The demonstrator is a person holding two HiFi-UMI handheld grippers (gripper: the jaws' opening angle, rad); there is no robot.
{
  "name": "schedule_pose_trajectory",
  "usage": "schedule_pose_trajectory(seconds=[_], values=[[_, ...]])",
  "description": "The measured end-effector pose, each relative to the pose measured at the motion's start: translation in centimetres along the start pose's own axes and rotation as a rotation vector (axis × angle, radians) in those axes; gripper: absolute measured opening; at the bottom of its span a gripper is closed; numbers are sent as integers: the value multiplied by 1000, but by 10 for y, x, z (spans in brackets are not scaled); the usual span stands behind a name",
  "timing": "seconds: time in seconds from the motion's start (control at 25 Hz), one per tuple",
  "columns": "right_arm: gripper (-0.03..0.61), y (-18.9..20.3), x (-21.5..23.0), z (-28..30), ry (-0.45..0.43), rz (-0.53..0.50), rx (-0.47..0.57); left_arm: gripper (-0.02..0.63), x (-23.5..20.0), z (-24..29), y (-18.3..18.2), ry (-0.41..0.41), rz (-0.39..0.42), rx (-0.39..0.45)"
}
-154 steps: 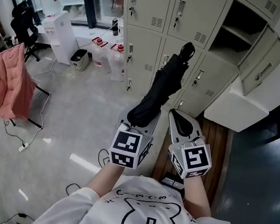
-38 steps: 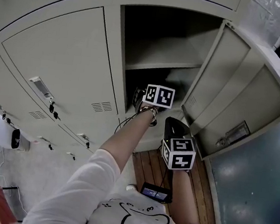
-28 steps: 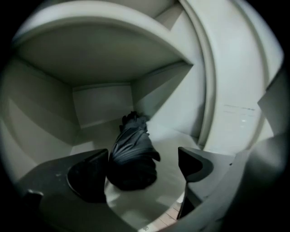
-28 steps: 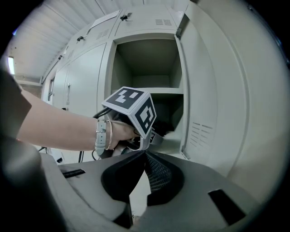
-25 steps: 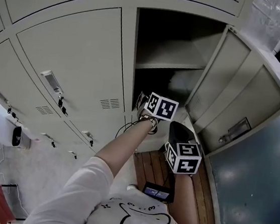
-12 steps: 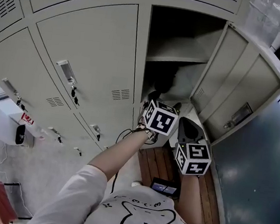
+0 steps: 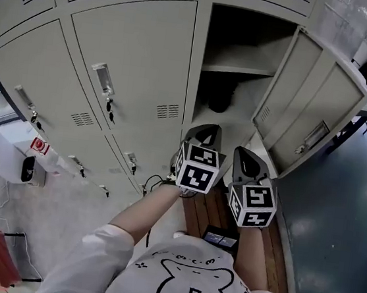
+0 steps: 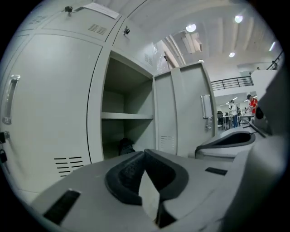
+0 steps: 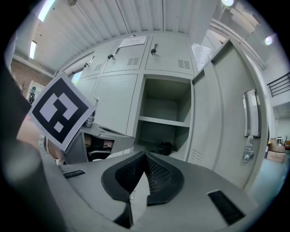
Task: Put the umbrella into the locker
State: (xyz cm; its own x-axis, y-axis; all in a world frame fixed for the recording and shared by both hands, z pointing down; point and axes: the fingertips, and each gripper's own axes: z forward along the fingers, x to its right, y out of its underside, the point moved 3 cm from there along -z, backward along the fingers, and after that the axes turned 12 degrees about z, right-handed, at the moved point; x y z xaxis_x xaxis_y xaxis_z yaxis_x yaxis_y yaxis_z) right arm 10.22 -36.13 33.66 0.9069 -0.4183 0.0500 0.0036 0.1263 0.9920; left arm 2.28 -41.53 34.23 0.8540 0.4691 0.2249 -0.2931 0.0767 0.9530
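The black umbrella [image 7: 219,100] lies folded in the open locker [image 7: 201,58], under its shelf; nothing holds it. It shows as a dark bundle in the left gripper view [image 8: 126,146] and in the right gripper view [image 9: 163,147]. My left gripper [image 7: 202,134] is outside the locker, in front of the opening, shut and empty [image 8: 144,152]. Beside it on the right, my right gripper [image 7: 246,163] is also shut with nothing between its pads [image 9: 145,155]. Both point at the opening.
The locker door [image 7: 313,118] stands swung open to the right. Closed locker doors [image 7: 128,56] with handles and keys fill the left. Below the grippers are a wooden floor strip [image 7: 205,211] and a small dark device [image 7: 219,236].
My left gripper has come back out of the locker toward the person and its jaws have shut, leaving the umbrella inside. The right gripper has drawn back a little too.
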Motion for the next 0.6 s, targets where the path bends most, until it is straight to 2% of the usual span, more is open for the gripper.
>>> schedule_pose_trajectory(seconds=[0.16, 0.32, 0.6], values=[[25, -7, -15, -11, -36, -6, 15, 9, 2, -29, -7, 38, 21, 85], [25, -12, -25, -24, -51, -6, 38, 9, -1, -54, -7, 117, -65, 146], [23, -1, -39, -35, -73, -11, 33, 9, 3, -94, -10, 143, -59, 242]])
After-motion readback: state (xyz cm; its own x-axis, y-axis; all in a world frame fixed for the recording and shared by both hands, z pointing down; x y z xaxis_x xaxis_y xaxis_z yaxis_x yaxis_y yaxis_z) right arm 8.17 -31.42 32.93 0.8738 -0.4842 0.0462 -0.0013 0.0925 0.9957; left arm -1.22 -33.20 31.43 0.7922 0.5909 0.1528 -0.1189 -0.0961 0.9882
